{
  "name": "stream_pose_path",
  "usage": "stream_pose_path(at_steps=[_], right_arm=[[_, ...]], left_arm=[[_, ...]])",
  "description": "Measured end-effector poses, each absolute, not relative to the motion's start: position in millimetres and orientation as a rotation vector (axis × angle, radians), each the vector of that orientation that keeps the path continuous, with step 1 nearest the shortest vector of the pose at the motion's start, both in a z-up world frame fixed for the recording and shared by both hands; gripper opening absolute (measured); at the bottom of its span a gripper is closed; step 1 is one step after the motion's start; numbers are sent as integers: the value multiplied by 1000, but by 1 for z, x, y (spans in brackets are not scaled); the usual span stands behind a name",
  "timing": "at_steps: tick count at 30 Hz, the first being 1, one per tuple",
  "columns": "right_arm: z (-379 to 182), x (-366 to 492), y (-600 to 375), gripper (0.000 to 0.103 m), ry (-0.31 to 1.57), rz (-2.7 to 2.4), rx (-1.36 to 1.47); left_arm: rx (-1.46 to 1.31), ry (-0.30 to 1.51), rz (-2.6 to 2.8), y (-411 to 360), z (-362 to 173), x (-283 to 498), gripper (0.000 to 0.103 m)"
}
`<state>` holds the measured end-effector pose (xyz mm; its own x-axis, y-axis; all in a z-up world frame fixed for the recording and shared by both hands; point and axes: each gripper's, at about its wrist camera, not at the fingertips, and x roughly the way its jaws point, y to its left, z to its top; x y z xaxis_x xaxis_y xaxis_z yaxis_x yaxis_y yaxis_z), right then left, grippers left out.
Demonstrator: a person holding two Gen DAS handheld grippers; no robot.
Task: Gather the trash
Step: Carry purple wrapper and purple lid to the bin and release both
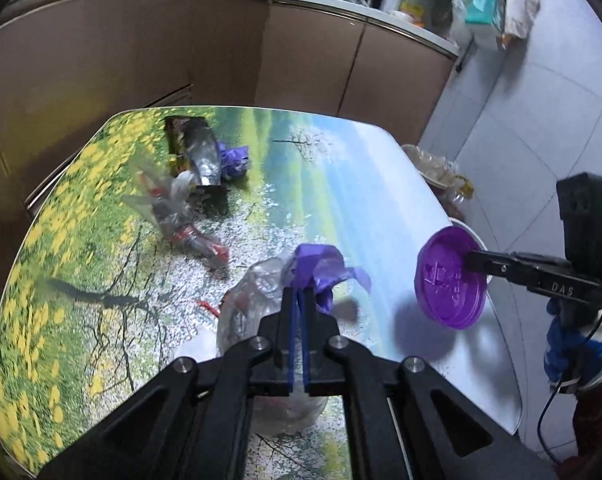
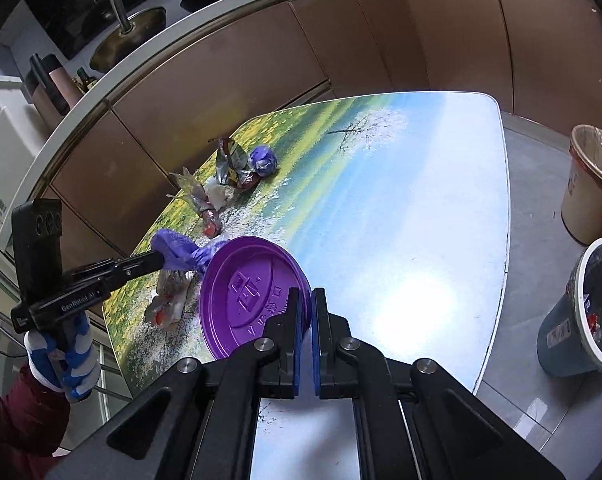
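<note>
My left gripper [image 1: 299, 292] is shut on a crumpled purple scrap [image 1: 321, 266] that looks like a thin glove. It hangs just above a clear plastic bag [image 1: 257, 292] lying on the table. My right gripper [image 2: 305, 300] is shut on the rim of a round purple lid [image 2: 249, 292] and holds it tilted over the table. The left wrist view shows that lid [image 1: 451, 278] on the right gripper [image 1: 473, 262] near the table's right edge. In the right wrist view the left gripper [image 2: 159, 258] holds the purple scrap [image 2: 181, 250].
More trash lies on the landscape-print table [image 2: 421, 200]: a foil wrapper [image 2: 229, 160], a purple ball [image 2: 263, 162] and clear wrappers [image 1: 169, 204]. A beige bin [image 2: 581, 208] and a white-rimmed blue-grey bin [image 2: 561, 332] stand on the floor to the right. Brown cabinets stand behind the table.
</note>
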<state>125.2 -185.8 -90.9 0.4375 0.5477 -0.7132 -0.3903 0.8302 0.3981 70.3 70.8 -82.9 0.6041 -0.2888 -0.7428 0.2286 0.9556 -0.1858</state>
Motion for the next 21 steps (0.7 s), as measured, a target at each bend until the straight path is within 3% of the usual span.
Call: stream_pose_path(at_steps=[4, 6, 8, 9, 13, 14, 21], right_arm=[[-92, 127, -189, 4, 956, 588, 192], [-93, 127, -190, 4, 956, 586, 196], [-94, 127, -192, 4, 957, 583, 201], [-95, 128, -194, 4, 958, 580, 205], [-97, 129, -198, 4, 960, 571, 219], [-98, 129, -199, 4, 960, 568, 223], [-103, 131, -209, 4, 955, 560, 253]], left_arm=[[-29, 879, -303, 62, -83, 78, 4], [-5, 884, -306, 58, -83, 83, 10], [10, 882, -308, 55, -82, 86, 25], [21, 882, -310, 52, -82, 87, 27], [49, 872, -320, 45, -80, 92, 25], [51, 873, -323, 42, -80, 93, 18], [27, 879, -313, 34, -77, 107, 5]])
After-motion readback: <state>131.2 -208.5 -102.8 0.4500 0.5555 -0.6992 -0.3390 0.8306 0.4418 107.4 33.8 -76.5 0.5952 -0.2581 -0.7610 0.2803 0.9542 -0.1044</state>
